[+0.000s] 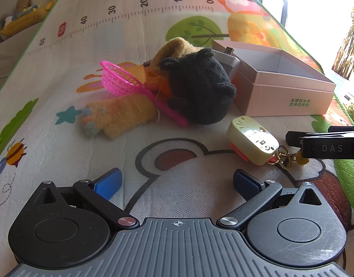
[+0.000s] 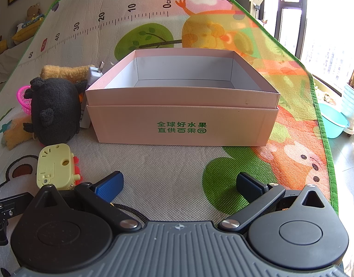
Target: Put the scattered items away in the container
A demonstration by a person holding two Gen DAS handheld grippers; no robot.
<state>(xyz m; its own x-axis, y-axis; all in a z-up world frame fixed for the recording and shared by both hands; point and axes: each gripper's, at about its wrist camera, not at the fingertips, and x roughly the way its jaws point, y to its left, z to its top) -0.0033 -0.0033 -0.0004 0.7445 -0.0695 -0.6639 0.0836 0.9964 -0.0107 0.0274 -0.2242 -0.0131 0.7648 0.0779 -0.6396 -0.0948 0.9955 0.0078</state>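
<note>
The container is a pink cardboard box [image 2: 181, 124], open at the top, with a pale grey-white interior and green printed characters on its near wall. It holds nothing visible. In the right wrist view it sits centre frame, its long axis running left to right; in the left wrist view it lies at right of centre.

Scattered items lie left of the box. A black plush toy [image 1: 197, 87] rests just beside the box's left wall, lying over a tan plush [image 1: 177, 48]. A pink plastic net scoop [image 1: 118, 78] has its basket at centre left and its handle running down and right toward the black plush. A yellow fuzzy plush [image 1: 121, 115] lies flat under that handle. A pale yellow toy on a gold key ring [image 1: 252, 140] lies nearer, apart from the box. A grey-white device [image 2: 93, 73] touches the box's left wall.

The surface is a printed children's play mat [image 1: 177, 161] with a centimetre ruler, trees and animals. Bright windows fill the upper right; a turquoise basin [image 2: 334, 122] stands on the tiled floor beyond the mat's edge.

The left gripper [image 1: 177, 182] has its jaws spread wide, holding nothing. The right gripper [image 2: 179, 184] likewise stands wide apart and empty.
</note>
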